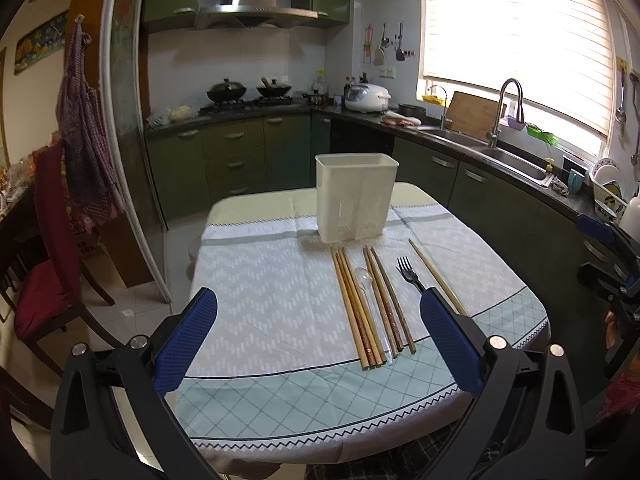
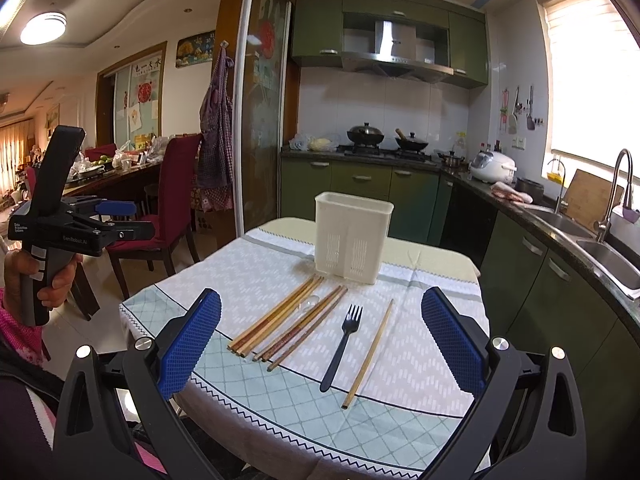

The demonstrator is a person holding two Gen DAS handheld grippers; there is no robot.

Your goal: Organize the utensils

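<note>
A white plastic utensil holder stands upright at the far side of the table. In front of it lie several wooden chopsticks in two bundles, a clear plastic spoon between them, a black fork and one lone chopstick. My left gripper hovers open above the table's near edge, nothing between its blue pads. My right gripper is open too, held over the near edge, and empty.
The tablecloth covers a small table. Kitchen counters with a sink run along the right. Red chairs stand at the left. A hand holds the left gripper's handle at the far left.
</note>
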